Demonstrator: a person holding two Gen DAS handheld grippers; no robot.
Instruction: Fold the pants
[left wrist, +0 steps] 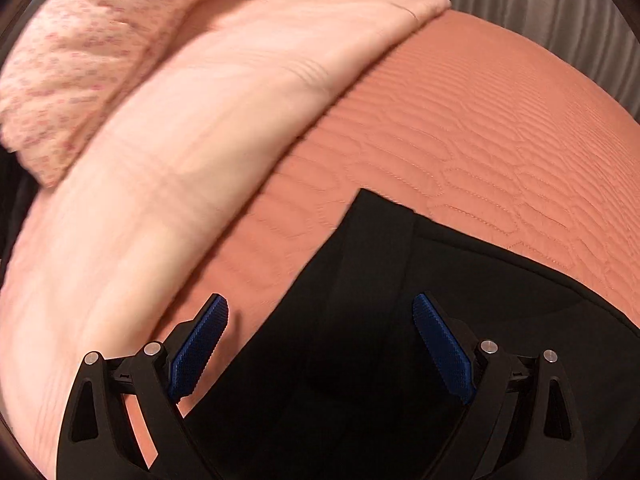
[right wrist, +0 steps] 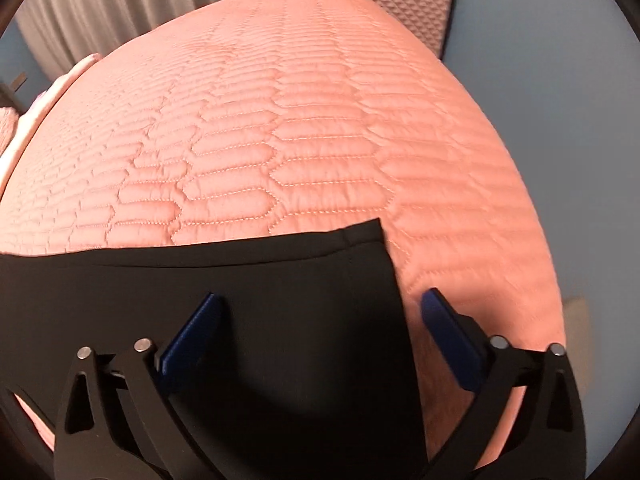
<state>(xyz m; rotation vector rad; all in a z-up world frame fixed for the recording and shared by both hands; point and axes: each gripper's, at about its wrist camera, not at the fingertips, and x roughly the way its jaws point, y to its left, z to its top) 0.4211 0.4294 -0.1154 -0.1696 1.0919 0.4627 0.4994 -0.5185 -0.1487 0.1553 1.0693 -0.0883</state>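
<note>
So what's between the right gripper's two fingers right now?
In the right wrist view, the pants' side edge and a strip of bedspread lie inside the open right gripper.

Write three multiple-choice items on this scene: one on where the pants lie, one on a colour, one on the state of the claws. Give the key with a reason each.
1. The pants lie on:
A. a quilted bedspread
B. a wooden floor
C. a chair

2. The pads on the claw fingers are:
A. red
B. blue
C. white

3. The left claw and right claw are:
A. both open
B. both shut on cloth
C. one open, one shut

Key: 1 A, black cloth lies flat on the salmon quilted bedspread; 2 B, ribbed blue faces show in both views; 3 A, the fingers stand wide apart, gripping nothing.
</note>
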